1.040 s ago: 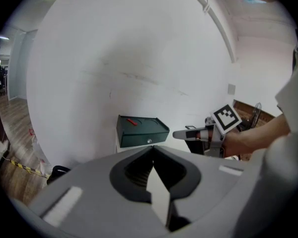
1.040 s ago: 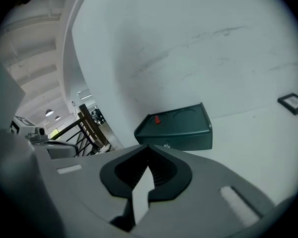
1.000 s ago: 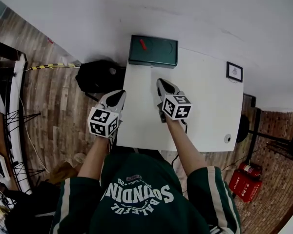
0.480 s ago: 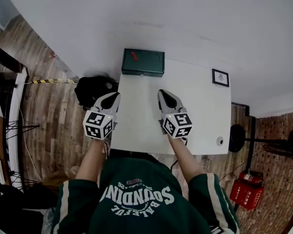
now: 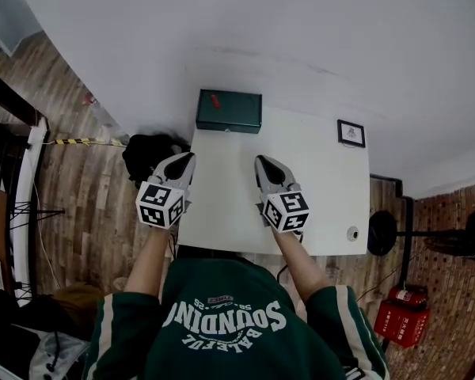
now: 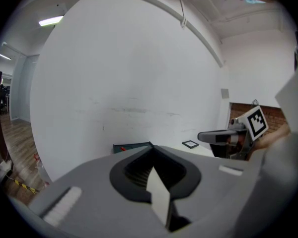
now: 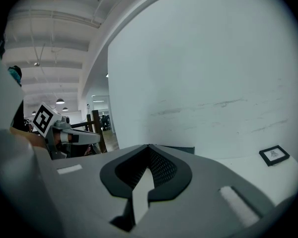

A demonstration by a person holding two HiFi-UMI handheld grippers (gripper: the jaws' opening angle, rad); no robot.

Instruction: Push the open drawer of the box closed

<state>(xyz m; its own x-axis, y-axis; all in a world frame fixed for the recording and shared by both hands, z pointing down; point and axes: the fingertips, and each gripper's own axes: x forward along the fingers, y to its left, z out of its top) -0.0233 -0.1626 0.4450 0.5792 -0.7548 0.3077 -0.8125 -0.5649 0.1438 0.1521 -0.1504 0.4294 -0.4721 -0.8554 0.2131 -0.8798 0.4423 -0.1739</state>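
Sitting on the table: a dark green box [image 5: 229, 111] at the far-left corner of the white table [image 5: 317, 188], its back close to the white wall [image 5: 301, 22]; a small red thing [image 5: 214, 100] lies on its top
Drawer: the head view shows only the box's top and a thin strip of its front, too small to tell whether a drawer stands out; each gripper view catches just a dark sliver of the box past the jaw tips
Left gripper [image 5: 182, 159]: held over the table's left edge, pointing toward the box and well short of it; jaws pressed together to a point, nothing between them
Right gripper [image 5: 263, 163]: over the middle of the table, beside the left one and apart from it, aimed at the same far end; jaws closed tip to tip, empty
Marker cubes [image 5: 160, 204]: one on each gripper, at the end nearest the person; the hands are hidden under them and only forearms show
Small black frame [image 5: 351, 133]: on the table toward the far-right corner, its content too small to read
Round thing [image 5: 352, 233]: at the table's near-right corner, too small to name
Black bag [image 5: 146, 150]: on the wood floor [image 5: 87, 204] against the table's left side, partly covered by the left gripper
Green sweatshirt [image 5: 222, 323]: white lettering across it, cut off by the lower edge
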